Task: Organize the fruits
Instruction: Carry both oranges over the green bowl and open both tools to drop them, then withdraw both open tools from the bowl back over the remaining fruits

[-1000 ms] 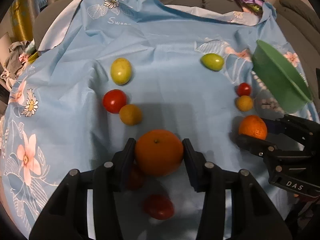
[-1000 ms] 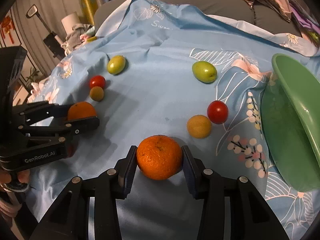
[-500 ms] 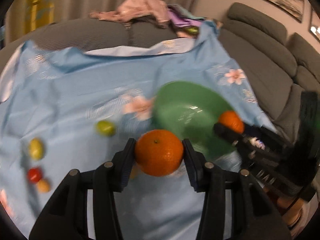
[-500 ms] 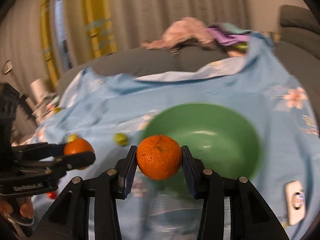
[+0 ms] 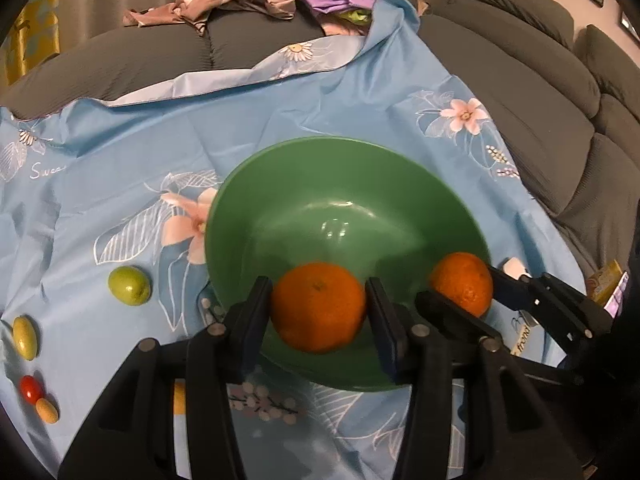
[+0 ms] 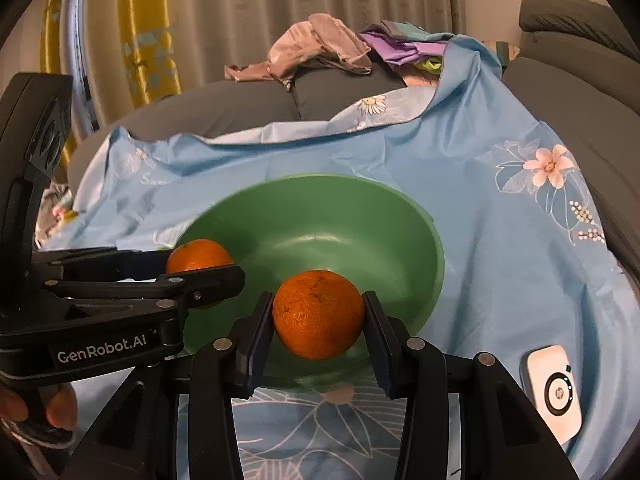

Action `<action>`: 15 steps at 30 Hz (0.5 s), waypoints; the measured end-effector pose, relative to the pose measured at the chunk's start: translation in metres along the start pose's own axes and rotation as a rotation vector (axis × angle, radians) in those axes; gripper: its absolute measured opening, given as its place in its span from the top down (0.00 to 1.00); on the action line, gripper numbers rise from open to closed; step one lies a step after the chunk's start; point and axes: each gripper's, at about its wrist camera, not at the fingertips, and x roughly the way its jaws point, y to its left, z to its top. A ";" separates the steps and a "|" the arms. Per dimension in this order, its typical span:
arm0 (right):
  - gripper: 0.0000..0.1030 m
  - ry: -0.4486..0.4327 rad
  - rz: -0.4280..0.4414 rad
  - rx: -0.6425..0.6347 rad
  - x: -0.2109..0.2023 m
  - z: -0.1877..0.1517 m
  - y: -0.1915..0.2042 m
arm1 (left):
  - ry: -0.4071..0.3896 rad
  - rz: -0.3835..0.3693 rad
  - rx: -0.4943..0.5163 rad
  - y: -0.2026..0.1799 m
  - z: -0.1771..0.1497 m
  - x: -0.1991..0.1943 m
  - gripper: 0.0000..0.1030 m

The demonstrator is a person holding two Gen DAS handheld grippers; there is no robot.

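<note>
Two oranges [image 5: 318,306] [image 6: 318,314], one clenched in each hand-held gripper [image 5: 318,320] [image 6: 318,320], hang over one green bowl [image 5: 340,184].

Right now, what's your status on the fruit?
Left tongs shut on one orange, right tongs on another orange. Both over green bowl, bowl empty. Nothing blocking.

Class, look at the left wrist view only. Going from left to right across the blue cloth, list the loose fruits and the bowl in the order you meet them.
Yellow oval fruit and small red tomato, roughly level → small orange fruit → green fruit → green bowl.
</note>
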 end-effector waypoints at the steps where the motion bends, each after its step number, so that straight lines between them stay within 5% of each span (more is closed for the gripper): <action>1: 0.56 -0.003 -0.001 -0.003 -0.002 -0.001 0.001 | -0.005 -0.004 -0.003 0.001 0.000 -0.002 0.53; 5: 0.56 -0.027 -0.020 -0.012 -0.007 0.001 0.003 | -0.059 -0.031 -0.021 0.003 0.001 -0.014 0.21; 15: 0.56 -0.113 0.024 -0.024 -0.031 0.005 0.015 | -0.182 0.064 -0.091 0.027 -0.018 -0.081 0.16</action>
